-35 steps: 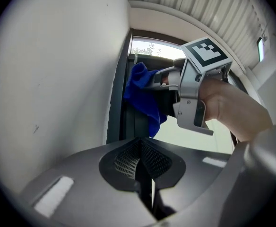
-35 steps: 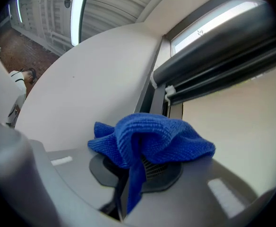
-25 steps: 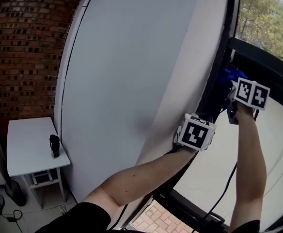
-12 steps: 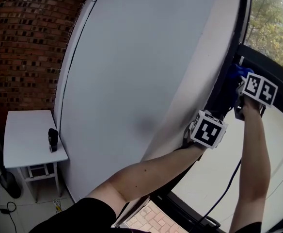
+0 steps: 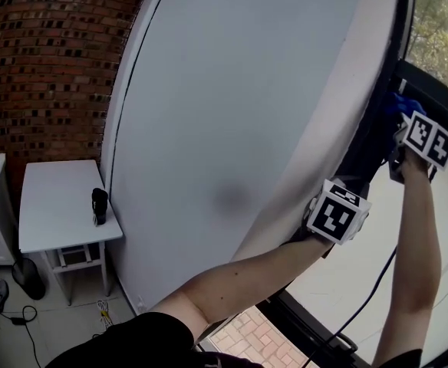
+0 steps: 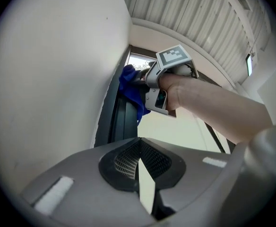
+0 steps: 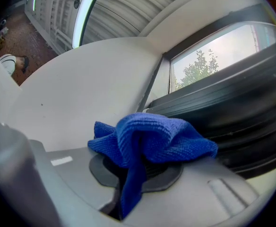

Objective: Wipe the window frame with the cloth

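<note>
Closest in, the person's two bare forearms come up from the bottom of the head view. The left gripper (image 6: 139, 167) sits lower of the two. Its jaws are squeezed right together with nothing between them, and it's just beside the edge where the white wall (image 5: 232, 90) meets the dark window frame (image 5: 371, 148). Can't tell if it actually touches either one.

A bit further up, at the right edge of the head view, is the right gripper (image 7: 133, 171). Its jaws are clamped on a bunched-up blue cloth (image 7: 150, 138). Most of the cloth bulges out above the jaws and one tail hangs down between them. From the left gripper view, upper centre, you can see the cloth pushed up against the frame's upright bar, right next to the wall edge. In the right gripper view the dark frame rails run across the right side of the frame, just behind the cloth.

A black cable (image 5: 362, 305) dangles under the right arm, lower right of the head view.

Way back at lower left there's a small white table (image 5: 59, 213) with a little black object (image 5: 99, 205) standing on it. A brick wall (image 5: 47, 67) fills the upper left, and trees (image 5: 439, 29) show through the glass at upper right.
</note>
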`<control>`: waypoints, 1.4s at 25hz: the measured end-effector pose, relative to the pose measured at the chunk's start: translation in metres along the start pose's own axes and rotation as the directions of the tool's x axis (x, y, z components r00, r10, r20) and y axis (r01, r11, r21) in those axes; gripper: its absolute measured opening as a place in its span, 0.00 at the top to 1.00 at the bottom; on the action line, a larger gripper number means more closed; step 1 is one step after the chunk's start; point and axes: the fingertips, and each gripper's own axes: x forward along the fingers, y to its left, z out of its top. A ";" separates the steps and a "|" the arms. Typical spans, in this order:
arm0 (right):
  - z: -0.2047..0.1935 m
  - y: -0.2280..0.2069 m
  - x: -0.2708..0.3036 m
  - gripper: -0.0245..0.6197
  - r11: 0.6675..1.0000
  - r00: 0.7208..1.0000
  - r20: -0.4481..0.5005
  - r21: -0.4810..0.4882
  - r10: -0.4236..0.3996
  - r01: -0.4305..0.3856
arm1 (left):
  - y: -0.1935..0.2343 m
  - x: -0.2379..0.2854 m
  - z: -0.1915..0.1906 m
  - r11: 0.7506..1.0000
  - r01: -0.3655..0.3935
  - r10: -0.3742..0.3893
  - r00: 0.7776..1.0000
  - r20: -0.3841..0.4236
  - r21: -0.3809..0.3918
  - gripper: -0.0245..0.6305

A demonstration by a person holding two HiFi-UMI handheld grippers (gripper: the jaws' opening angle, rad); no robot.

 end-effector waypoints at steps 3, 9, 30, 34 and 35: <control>-0.007 0.004 -0.004 0.87 0.999 1.000 0.029 0.042 -0.004 0.003 | -0.001 -0.014 -0.021 1.000 -0.003 0.003 1.000 -0.029 0.014 0.97; -0.041 0.021 -0.033 0.87 0.998 1.000 0.016 0.064 0.017 -0.018 | -0.012 -0.035 -0.043 0.999 0.022 -0.019 0.997 -0.069 0.033 0.97; -0.291 0.133 -0.246 0.87 0.972 0.969 -0.179 0.190 0.169 -0.135 | -0.060 -0.182 -0.221 0.998 0.046 -0.053 0.964 -0.260 -0.031 0.97; -0.328 0.151 -0.272 0.87 0.982 0.957 -0.239 0.136 0.163 -0.133 | -0.061 -0.208 -0.244 0.997 0.049 -0.063 0.950 -0.305 -0.053 0.97; -0.335 0.155 -0.278 0.87 0.982 0.953 -0.252 0.126 0.169 -0.141 | -0.062 -0.212 -0.247 0.997 0.060 -0.074 0.946 -0.315 -0.056 0.97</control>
